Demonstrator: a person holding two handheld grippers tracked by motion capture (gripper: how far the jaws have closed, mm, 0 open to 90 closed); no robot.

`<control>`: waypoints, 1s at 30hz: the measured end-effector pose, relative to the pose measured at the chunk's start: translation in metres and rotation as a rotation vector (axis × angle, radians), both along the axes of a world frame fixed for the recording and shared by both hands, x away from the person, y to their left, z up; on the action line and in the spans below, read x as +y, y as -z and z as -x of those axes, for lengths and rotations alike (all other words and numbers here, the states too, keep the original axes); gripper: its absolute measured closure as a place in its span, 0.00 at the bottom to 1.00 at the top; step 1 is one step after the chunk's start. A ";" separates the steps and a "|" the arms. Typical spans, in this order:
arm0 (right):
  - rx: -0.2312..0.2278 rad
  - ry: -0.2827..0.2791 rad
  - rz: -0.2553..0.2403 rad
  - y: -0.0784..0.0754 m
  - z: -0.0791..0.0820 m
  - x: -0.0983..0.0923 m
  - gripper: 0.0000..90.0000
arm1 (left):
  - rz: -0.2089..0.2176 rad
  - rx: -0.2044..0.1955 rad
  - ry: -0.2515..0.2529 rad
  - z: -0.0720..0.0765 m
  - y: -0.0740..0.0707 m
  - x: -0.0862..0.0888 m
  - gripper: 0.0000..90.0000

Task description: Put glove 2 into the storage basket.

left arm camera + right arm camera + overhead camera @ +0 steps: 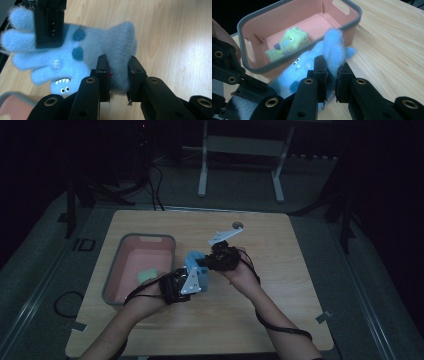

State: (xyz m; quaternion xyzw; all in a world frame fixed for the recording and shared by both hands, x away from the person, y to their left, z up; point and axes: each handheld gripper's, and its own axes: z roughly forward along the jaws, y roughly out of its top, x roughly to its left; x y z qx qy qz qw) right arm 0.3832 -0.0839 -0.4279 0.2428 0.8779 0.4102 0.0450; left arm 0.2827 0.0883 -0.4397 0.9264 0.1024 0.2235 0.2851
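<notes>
Fluffy blue fabric is pressed between the jaws of both grippers. The left gripper (119, 80) is closed on the cuff end of the blue glove (75, 55), and the right gripper (332, 80) is closed on a finger tuft at the other end. So the glove hangs stretched between the two hands, above the wooden table (260, 315) and not resting on it.

Its long axis runs from one gripper to the other. In the high view this is a slanted line, from the left gripper (192, 282) up and to the right to the right gripper (212, 260).

Going outward, the pink bin (111, 275) stands just to the left of the glove, its near rim very close to it. A green glove (148, 276) already lies inside. The left hand is the nearer one to the bin, so I judge that the coming move goes sideways to the left, over the grey rim, with the cuff end entering first.
</notes>
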 end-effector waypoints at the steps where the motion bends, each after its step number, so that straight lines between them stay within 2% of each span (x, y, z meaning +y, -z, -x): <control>1: 0.000 -0.003 0.001 0.000 0.000 0.004 0.91 | 0.001 0.000 -0.004 0.001 0.000 0.003 0.84; 17: -0.011 -0.066 0.007 -0.004 -0.003 0.060 0.91 | -0.001 0.004 -0.086 0.007 -0.003 0.050 0.84; 30: 0.003 -0.123 0.016 0.003 -0.005 0.110 0.91 | -0.019 0.023 -0.156 0.013 0.002 0.092 0.84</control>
